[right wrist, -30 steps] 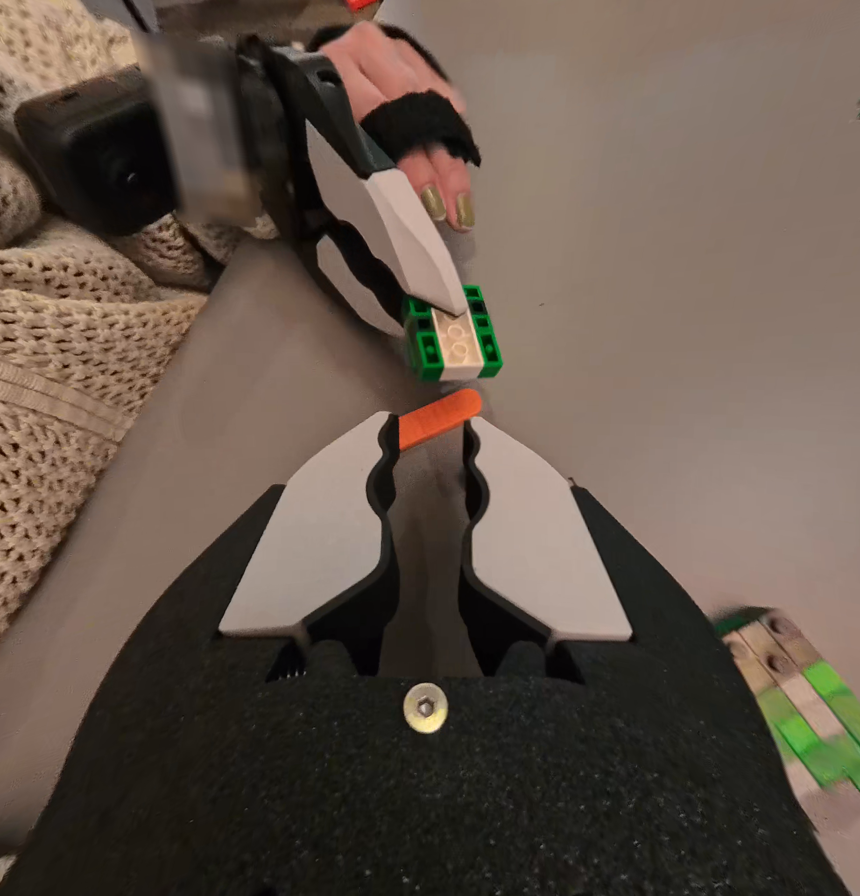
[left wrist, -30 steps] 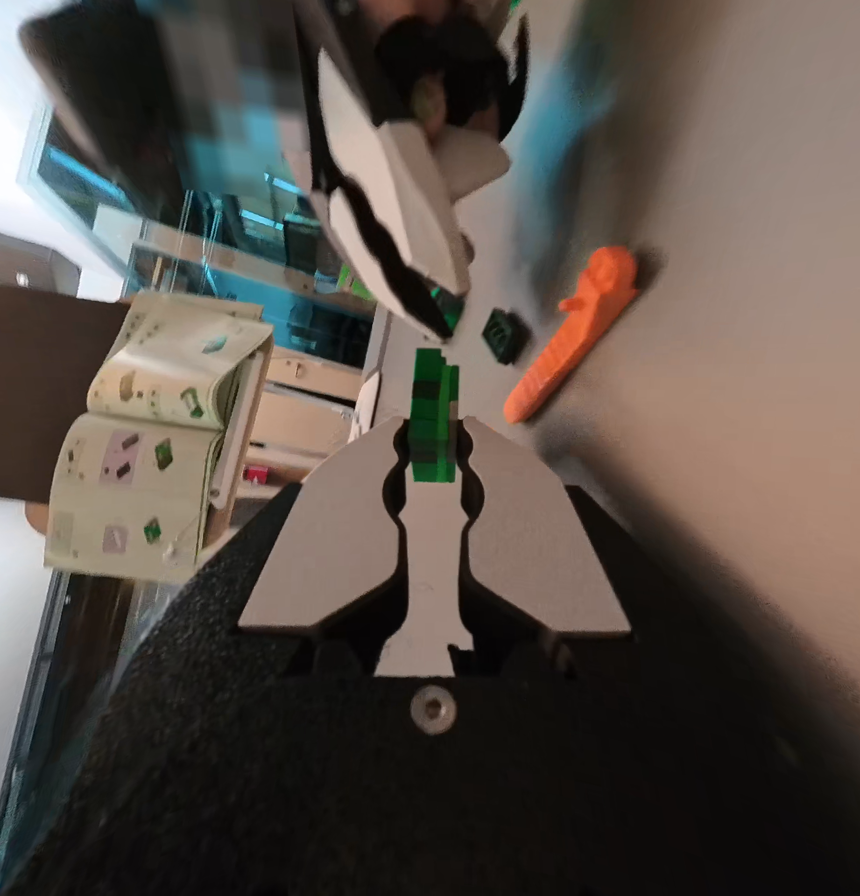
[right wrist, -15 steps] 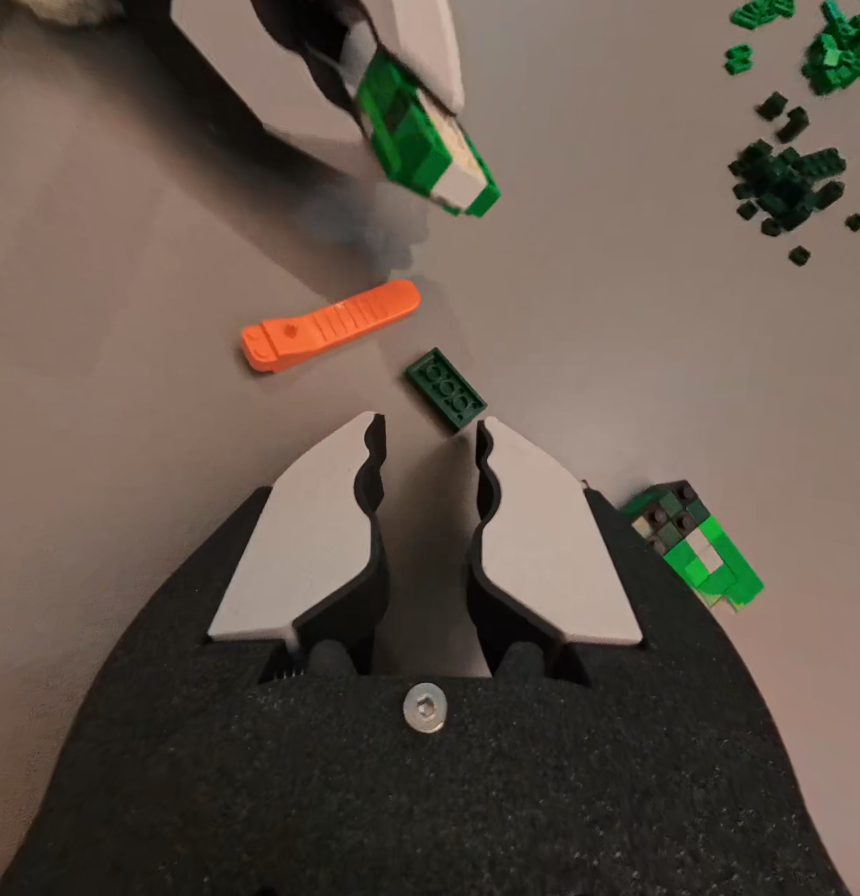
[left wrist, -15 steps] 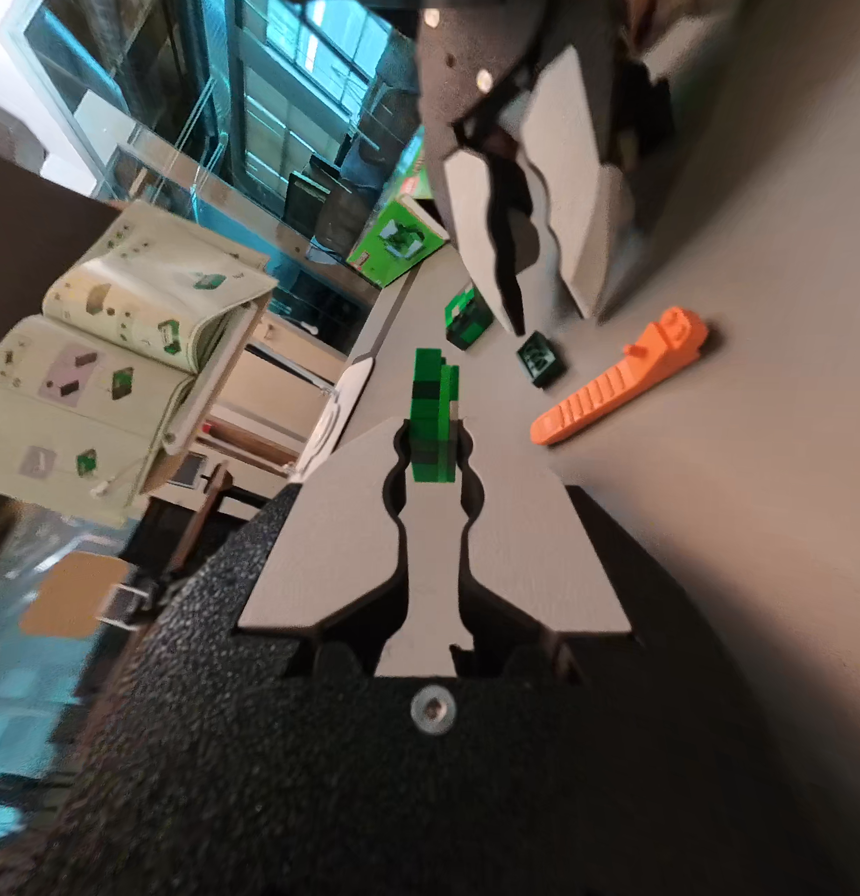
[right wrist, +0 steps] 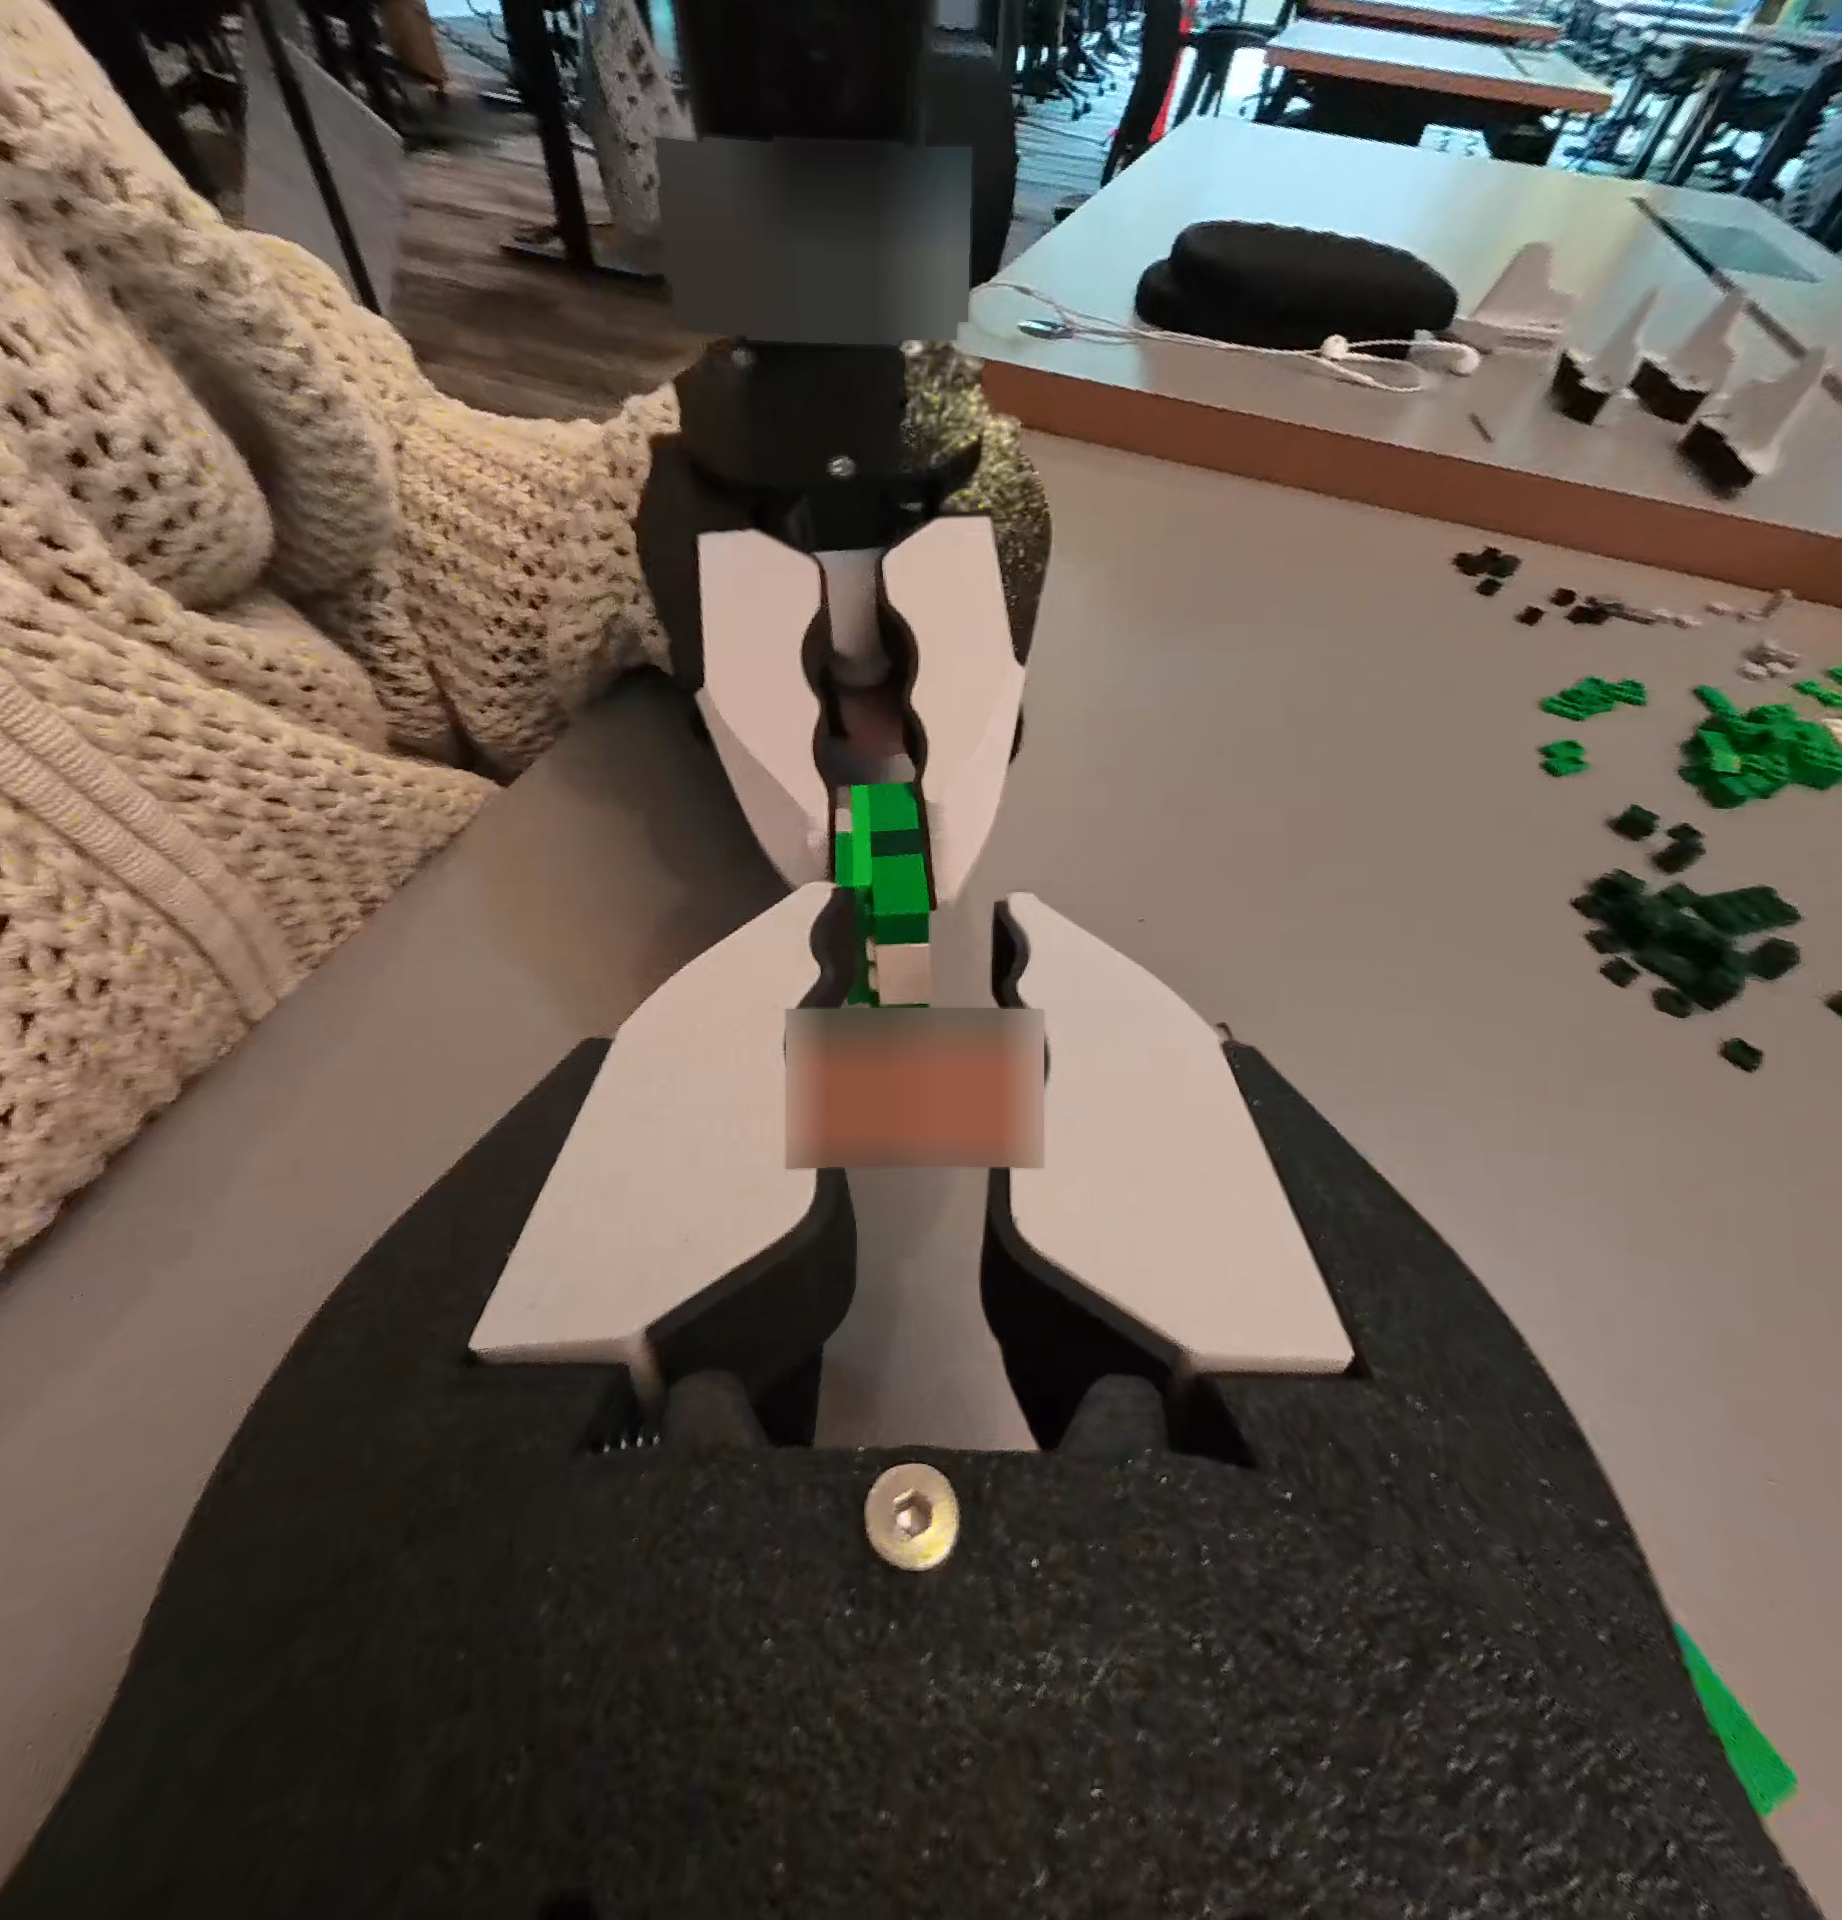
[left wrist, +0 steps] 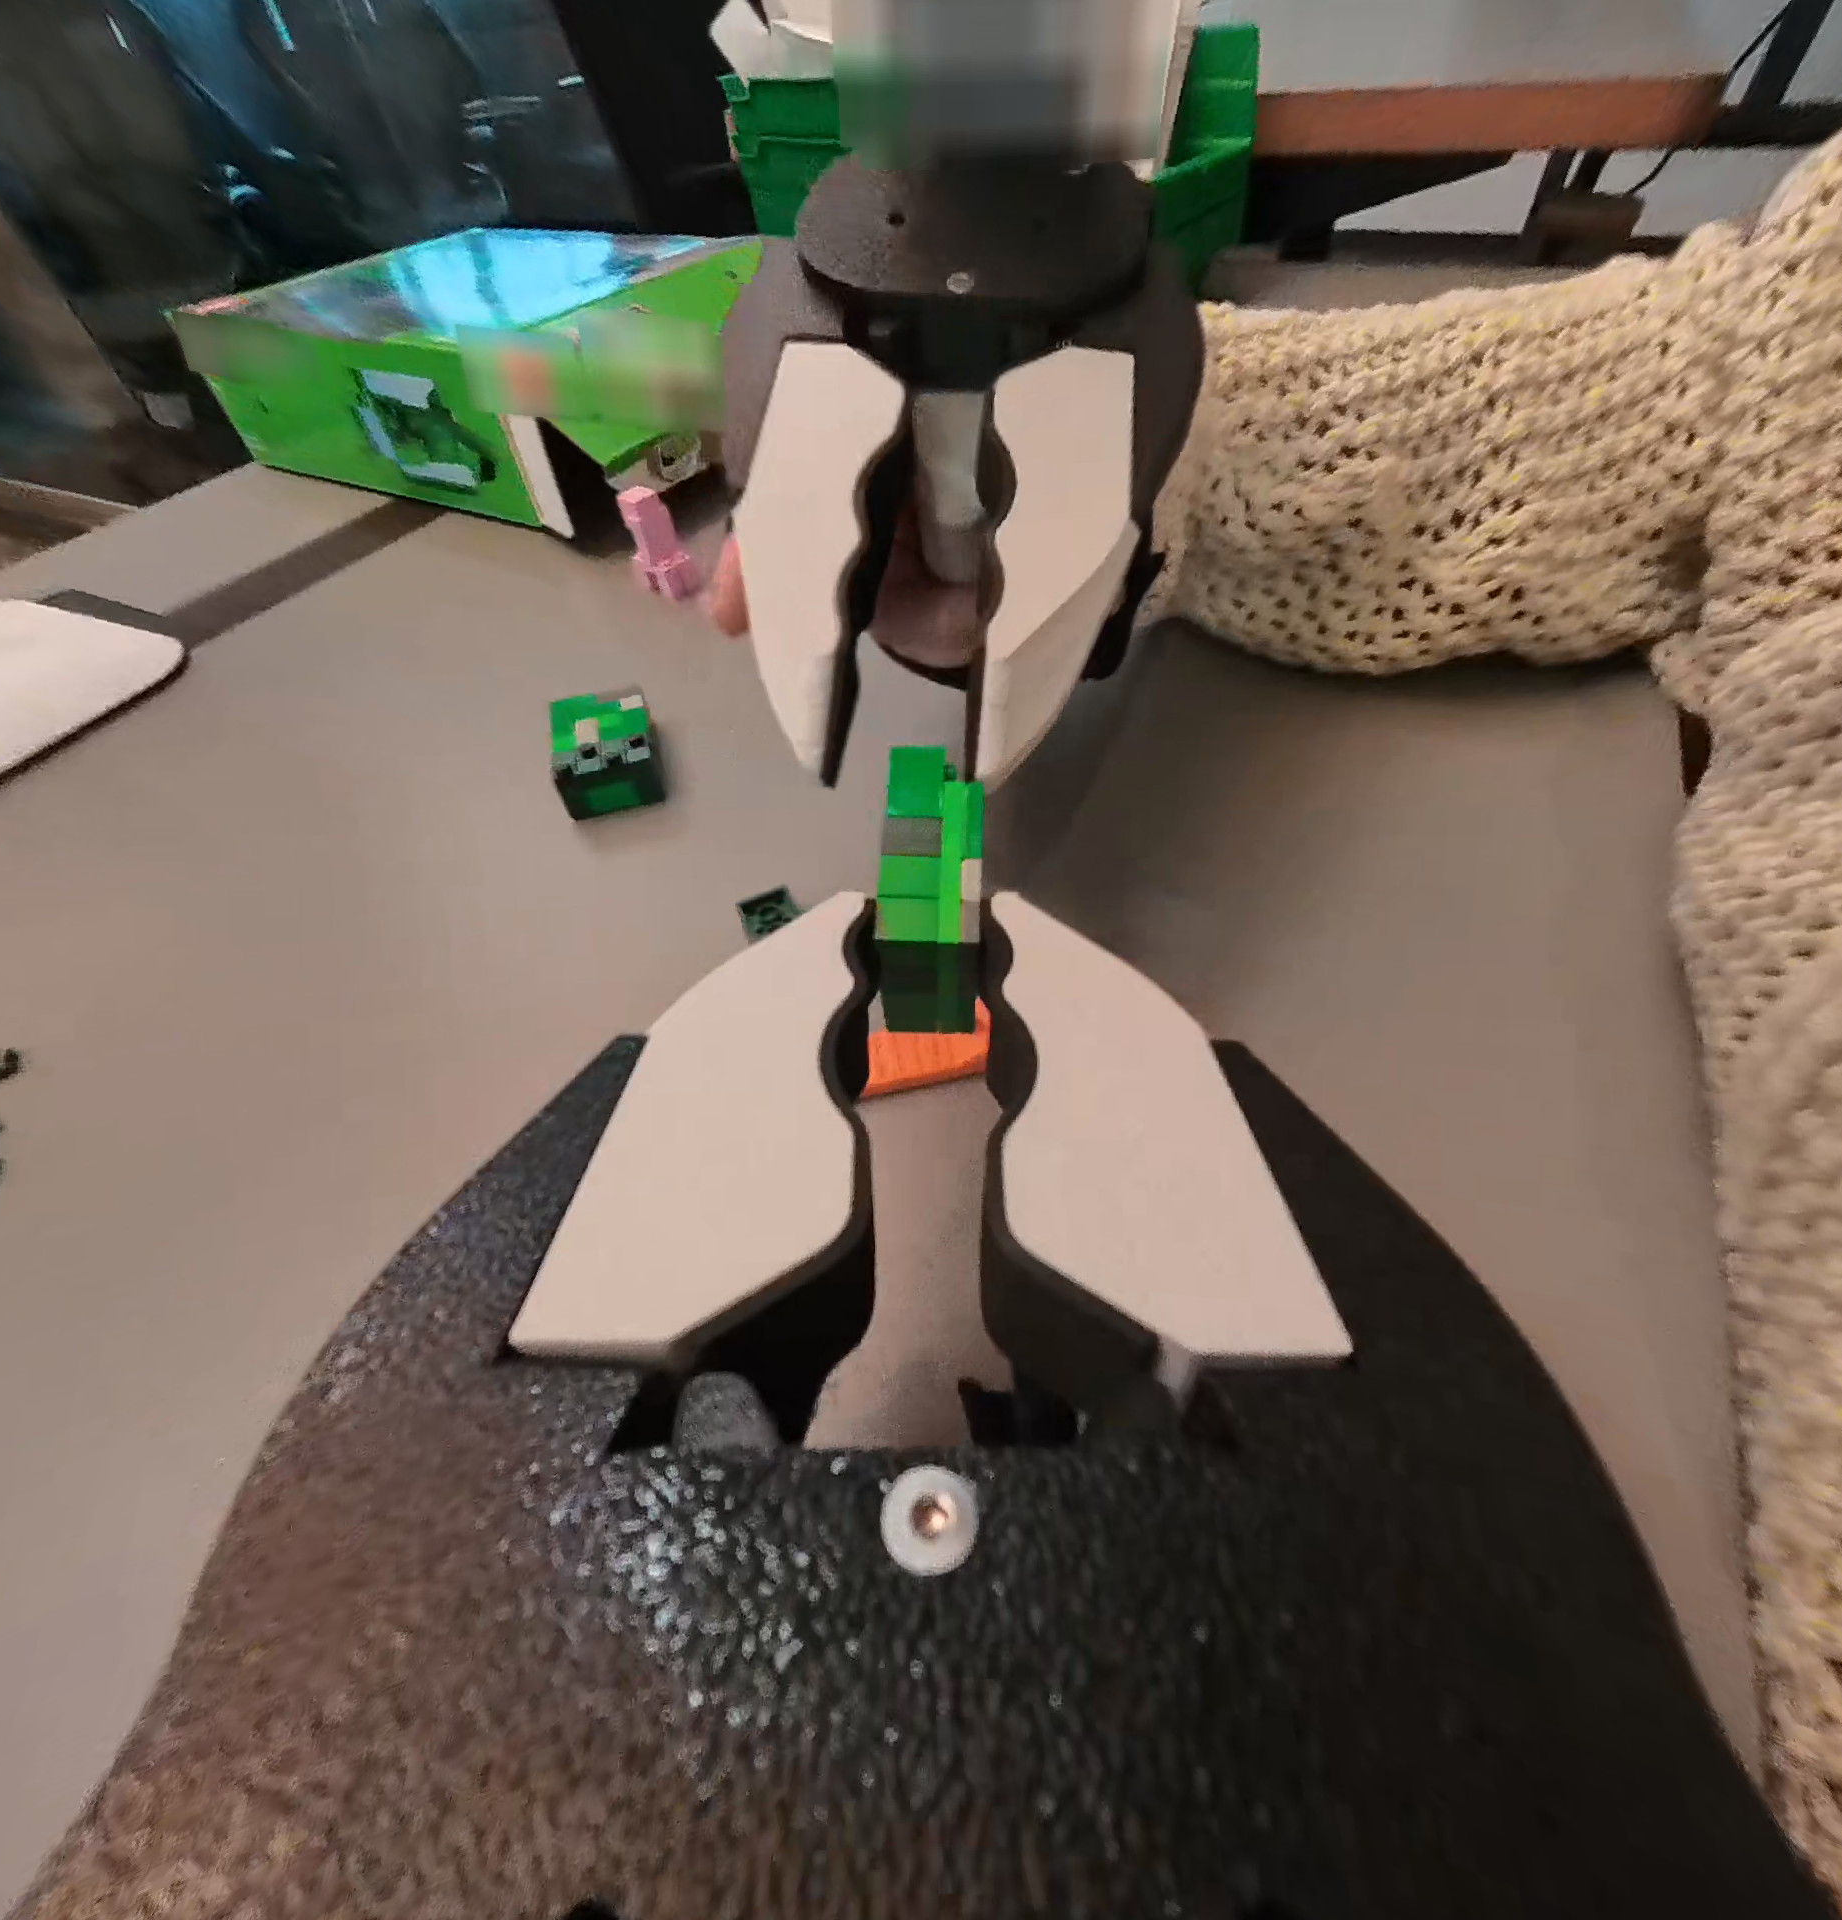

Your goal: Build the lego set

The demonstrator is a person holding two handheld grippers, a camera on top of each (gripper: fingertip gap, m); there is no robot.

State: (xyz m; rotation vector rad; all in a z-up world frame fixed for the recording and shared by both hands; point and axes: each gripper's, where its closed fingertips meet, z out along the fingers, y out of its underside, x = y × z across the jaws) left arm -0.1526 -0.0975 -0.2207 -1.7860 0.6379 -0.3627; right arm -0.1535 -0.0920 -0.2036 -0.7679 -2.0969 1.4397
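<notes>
My left gripper (left wrist: 927, 909) is shut on a tall stack of light and dark green bricks (left wrist: 922, 873) and holds it above the grey table (left wrist: 325, 935). My right gripper (right wrist: 917, 914) is open and faces the left one head-on, its fingertips on either side of the stack's free end (right wrist: 896, 904). In the left wrist view the right gripper (left wrist: 901, 774) comes in from above the stack. In the right wrist view the left gripper (right wrist: 881, 868) clamps the stack's far end. An orange brick separator (left wrist: 922, 1060) lies on the table below the stack.
A small green cube build (left wrist: 605, 753), a dark green plate (left wrist: 766, 914), a pink figure (left wrist: 657, 540) and a green set box (left wrist: 460, 384) sit on the far side. Piles of loose light green (right wrist: 1769, 748) and dark green bricks (right wrist: 1686, 935) lie to the right. Knit sleeves (right wrist: 169, 623) flank the grippers. About 6 cm separates my left fingertips from the orange brick separator (left wrist: 922, 1060).
Both grippers have swung round to face each other. My right gripper has left the table near the dark green plate and now straddles the free end of the stack. The left stays shut on it.
</notes>
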